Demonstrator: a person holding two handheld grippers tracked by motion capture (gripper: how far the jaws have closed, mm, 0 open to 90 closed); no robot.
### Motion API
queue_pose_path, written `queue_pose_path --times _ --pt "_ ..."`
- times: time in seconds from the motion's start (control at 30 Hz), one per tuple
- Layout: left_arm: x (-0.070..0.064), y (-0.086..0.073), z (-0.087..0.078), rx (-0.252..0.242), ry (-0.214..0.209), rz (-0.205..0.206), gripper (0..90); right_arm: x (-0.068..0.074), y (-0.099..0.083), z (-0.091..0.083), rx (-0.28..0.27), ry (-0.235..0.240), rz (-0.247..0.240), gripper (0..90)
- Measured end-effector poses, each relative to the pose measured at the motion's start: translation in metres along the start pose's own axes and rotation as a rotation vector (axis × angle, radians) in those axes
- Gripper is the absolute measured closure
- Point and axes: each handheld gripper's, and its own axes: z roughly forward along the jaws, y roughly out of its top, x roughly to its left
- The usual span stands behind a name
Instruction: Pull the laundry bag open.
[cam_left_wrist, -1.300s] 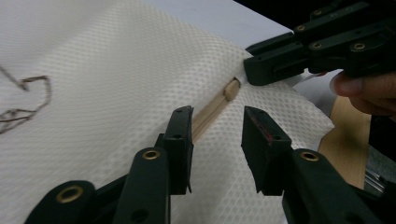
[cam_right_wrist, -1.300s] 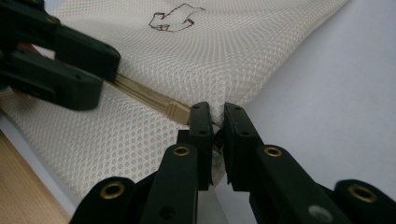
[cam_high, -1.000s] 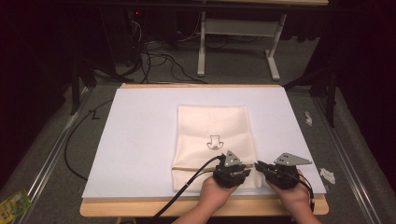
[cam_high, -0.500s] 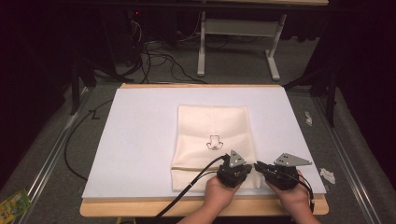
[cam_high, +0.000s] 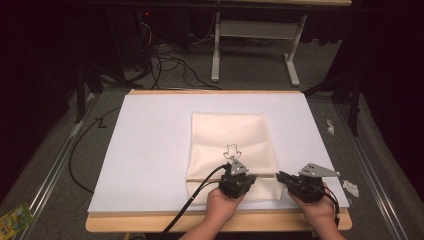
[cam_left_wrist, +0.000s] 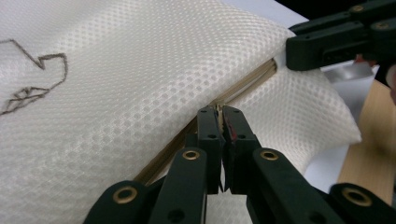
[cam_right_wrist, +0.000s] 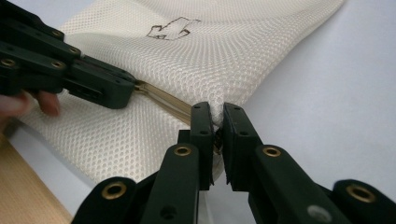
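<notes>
A cream mesh bag (cam_high: 232, 145) of woven cloth, its surface dimpled with fine holes, lies on a smooth, matt white sheet (cam_high: 150, 150) over a pale wood table (cam_high: 110, 224). A tan zipper (cam_right_wrist: 163, 100) runs across the fabric. The left gripper (cam_left_wrist: 219, 126) and right gripper (cam_right_wrist: 214, 122) show matt black plastic jaws with brass-coloured rivets.
</notes>
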Motion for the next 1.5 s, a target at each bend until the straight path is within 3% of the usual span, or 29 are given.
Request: queue_pose_path --times 0.03,0.23,0.3,0.37,0.4,0.43,0.5,0.53,0.57,0.6,0.63,0.67,0.7,0.73,0.77,0.8,0.93,0.97,1.0,1.03,1.07,1.1,1.13,1.17,1.5 --pt "0.0 0.0 -0.008 0.015 0.008 0.037 87.5 0.001 0.0 0.001 -0.004 0.015 -0.005 84.7" --pt "0.009 -0.004 -0.019 0.028 0.01 0.042 87.5 0.015 0.005 0.007 0.007 0.025 -0.05 84.8" --pt "0.011 -0.007 -0.02 0.03 0.031 0.032 87.5 0.017 0.005 0.008 0.017 0.026 -0.061 84.8" --pt "0.018 -0.01 -0.021 0.021 0.01 -0.007 87.6 0.017 0.005 0.008 0.02 0.001 -0.064 85.1" --pt "0.021 -0.011 -0.023 0.021 0.006 -0.025 87.6 0.013 0.004 0.007 0.02 0.013 -0.044 85.3" --pt "0.02 -0.012 -0.025 0.024 0.012 0.001 87.6 0.01 0.003 0.007 0.017 0.026 -0.027 85.1" --pt "0.02 -0.012 -0.027 0.026 0.016 0.012 87.6 0.014 0.004 0.008 0.024 0.01 -0.049 85.1" --pt "0.021 -0.012 -0.029 0.027 0.012 0.009 87.6 0.014 0.004 0.007 0.024 0.014 -0.046 85.2" --pt "0.022 -0.012 -0.03 0.027 0.041 0.007 87.6 0.014 0.005 0.008 0.023 0.022 -0.043 85.2" --pt "0.022 -0.012 -0.03 0.027 0.041 0.007 87.7 0.015 0.005 0.008 0.028 -0.006 -0.049 85.5" --pt "0.033 -0.014 -0.036 0.022 0.073 -0.026 87.7 0.014 0.005 0.006 0.023 -0.034 -0.055 85.7" --pt "0.033 -0.014 -0.036 0.022 0.073 -0.026 87.7 0.014 0.005 0.006 0.023 -0.034 -0.055 85.7" --pt "0.051 -0.019 -0.047 0.016 0.097 -0.092 87.7 0.0 0.005 0.0 0.001 -0.062 -0.004 85.7" --pt "0.051 -0.019 -0.047 0.016 0.097 -0.092 87.7 0.0 0.005 0.0 0.001 -0.062 -0.004 85.7" --pt "0.067 -0.026 -0.062 0.011 0.129 -0.125 87.7 -0.016 0.0 -0.009 -0.01 -0.093 0.042 85.6" --pt "0.067 -0.026 -0.062 0.011 0.129 -0.125 87.6 -0.016 0.0 -0.009 -0.01 -0.093 0.042 85.6" --pt "0.091 -0.036 -0.096 0.015 0.187 -0.148 87.6 -0.041 -0.008 -0.021 -0.026 -0.137 0.111 85.4" --pt "0.096 -0.04 -0.111 0.016 0.169 -0.134 87.6 -0.044 -0.008 -0.021 -0.033 -0.111 0.126 85.2" --pt "0.096 -0.04 -0.111 0.016 0.169 -0.134 87.6 -0.043 -0.008 -0.02 -0.031 -0.086 0.127 85.2" --pt "0.094 -0.043 -0.117 0.023 0.196 -0.089 87.5 -0.038 -0.007 -0.017 -0.022 -0.097 0.098 85.2" --pt "0.094 -0.043 -0.117 0.023 0.196 -0.089 87.5 -0.032 -0.006 -0.014 -0.009 -0.115 0.071 85.2" --pt "0.098 -0.05 -0.122 0.02 0.175 -0.119 87.5 -0.029 -0.005 -0.012 -0.002 -0.117 0.057 85.1" --pt "0.098 -0.05 -0.122 0.02 0.175 -0.119 87.4 -0.028 -0.004 -0.01 -0.003 -0.107 0.055 85.0" --pt "0.102 -0.057 -0.125 0.036 0.14 -0.142 87.4 -0.027 -0.004 -0.009 0.003 -0.1 0.055 84.9" --pt "0.101 -0.06 -0.124 0.021 0.149 -0.114 86.1 -0.027 -0.011 -0.007 0.032 -0.078 0.038 82.3"
